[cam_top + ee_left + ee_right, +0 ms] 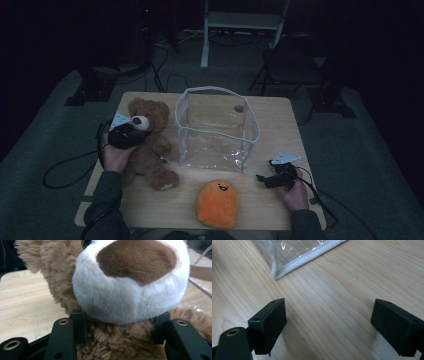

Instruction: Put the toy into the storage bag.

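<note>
left gripper (134, 134) clamped on teddy bear (150, 145) under its muzzle (130, 282); plush is soft, light, squashy, so neck's prob the best hold. right gripper (329, 327) jaws apart, nothing btwn.

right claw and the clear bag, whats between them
Only bare table, in the right gripper view: the open right claw faces the bag's corner with nothing between.

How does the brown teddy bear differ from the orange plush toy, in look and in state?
The teddy bear is brown and shaggy, with limbs and ears; the orange plush is a smooth rounded blob with a small face. The bear sits at the table's left with the left gripper closed on its neck, under the white muzzle; the plush lies untouched at the near edge. The bear looks larger. Both are soft toys outside the clear bag.
</note>
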Available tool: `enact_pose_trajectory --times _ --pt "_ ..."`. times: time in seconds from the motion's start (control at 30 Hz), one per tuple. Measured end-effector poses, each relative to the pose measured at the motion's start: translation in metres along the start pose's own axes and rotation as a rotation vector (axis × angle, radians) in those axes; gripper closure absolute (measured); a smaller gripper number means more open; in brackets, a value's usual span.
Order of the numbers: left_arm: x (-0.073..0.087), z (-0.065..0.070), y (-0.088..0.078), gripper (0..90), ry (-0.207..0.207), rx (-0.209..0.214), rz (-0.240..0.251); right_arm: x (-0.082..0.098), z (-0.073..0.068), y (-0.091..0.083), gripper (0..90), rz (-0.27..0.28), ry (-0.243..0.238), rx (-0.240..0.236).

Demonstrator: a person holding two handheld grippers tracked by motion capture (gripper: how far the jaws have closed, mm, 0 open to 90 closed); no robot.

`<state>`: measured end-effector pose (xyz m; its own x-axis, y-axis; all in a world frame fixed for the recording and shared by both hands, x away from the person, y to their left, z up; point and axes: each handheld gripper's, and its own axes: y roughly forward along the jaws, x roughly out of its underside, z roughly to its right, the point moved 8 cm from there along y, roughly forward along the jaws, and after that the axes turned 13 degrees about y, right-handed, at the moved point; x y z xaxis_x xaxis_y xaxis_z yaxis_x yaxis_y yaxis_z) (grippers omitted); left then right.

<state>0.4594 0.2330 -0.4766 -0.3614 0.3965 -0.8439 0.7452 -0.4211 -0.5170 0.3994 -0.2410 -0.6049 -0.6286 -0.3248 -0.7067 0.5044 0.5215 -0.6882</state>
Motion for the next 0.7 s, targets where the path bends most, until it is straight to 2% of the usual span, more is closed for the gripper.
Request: enact_pose_trajectory --times 0.13,0.4,0.5,0.53,0.7 --pt "-0.005 0.003 -0.002 47.7 0.018 -0.002 0.020 0.000 0.000 0.000 12.3 0.000 0.000 0.000" --pt "-0.011 0.009 -0.006 47.8 0.039 0.020 0.058 0.000 0.000 0.000 12.3 0.000 -0.001 0.000" --pt "-0.017 0.017 -0.007 47.8 0.058 0.053 0.084 0.000 0.000 0.000 12.3 0.000 0.000 0.000" --pt "-0.017 0.017 -0.007 47.8 0.058 0.053 0.084 0.000 0.000 0.000 12.3 0.000 0.000 0.000" --pt "-0.024 0.031 -0.004 47.8 0.082 0.108 0.101 0.000 0.000 0.000 12.3 0.000 0.000 -0.001"
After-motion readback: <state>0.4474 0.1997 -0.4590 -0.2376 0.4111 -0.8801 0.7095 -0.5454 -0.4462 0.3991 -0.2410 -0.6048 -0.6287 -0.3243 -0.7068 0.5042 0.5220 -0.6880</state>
